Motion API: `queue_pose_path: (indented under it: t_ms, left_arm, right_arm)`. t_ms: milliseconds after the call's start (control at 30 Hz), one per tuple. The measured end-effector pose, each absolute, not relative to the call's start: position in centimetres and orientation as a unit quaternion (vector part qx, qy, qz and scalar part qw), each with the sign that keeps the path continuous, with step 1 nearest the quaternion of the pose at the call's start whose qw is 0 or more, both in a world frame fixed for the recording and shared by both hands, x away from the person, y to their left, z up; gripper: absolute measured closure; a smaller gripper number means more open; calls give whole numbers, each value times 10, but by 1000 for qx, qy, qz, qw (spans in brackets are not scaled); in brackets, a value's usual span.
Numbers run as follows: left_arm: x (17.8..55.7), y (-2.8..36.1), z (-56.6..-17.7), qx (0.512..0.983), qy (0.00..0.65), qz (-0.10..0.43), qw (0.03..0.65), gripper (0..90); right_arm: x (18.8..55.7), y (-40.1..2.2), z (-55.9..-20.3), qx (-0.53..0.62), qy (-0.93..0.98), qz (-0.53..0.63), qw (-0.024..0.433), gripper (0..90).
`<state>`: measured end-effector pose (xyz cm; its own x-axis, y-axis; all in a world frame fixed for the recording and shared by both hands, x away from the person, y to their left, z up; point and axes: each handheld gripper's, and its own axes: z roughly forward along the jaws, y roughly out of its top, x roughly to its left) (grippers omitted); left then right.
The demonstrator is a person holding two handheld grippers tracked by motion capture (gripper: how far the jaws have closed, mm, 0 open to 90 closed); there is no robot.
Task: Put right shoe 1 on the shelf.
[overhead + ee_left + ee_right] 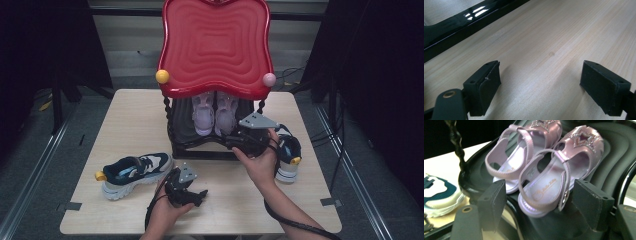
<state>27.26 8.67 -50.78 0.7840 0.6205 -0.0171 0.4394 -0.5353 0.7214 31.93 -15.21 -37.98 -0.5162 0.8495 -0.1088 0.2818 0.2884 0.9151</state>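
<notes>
High view, two pink sandals (215, 114), two sneakers (136, 172)

Sandals (215, 112) side by side on rack shelf (182, 131)

1. Rack (200, 150): red top (215, 45) roofs the lower shelf; entry from the front only, under its lip.
2. Sandals (541, 177) fill the shelf's middle.
3. Twisted posts (169, 112) flank the opening.
4. Table (125, 110): bare at left rear and front centre.
5. Sneakers (135, 172) block the front left and the right edge.
</notes>
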Motion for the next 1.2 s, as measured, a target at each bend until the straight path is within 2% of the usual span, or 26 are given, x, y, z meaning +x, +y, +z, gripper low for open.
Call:
queue_pose_path:
  t_ms: [500, 1200]
  left_arm:
    - [273, 87, -508, 868, 305, 121, 373, 157]
    - [273, 87, -508, 868, 305, 122, 373, 157]
  right_arm:
    - [297, -171, -384, 358, 777, 464, 231, 157]
    - [270, -195, -399, 329, 802, 470, 166, 133]
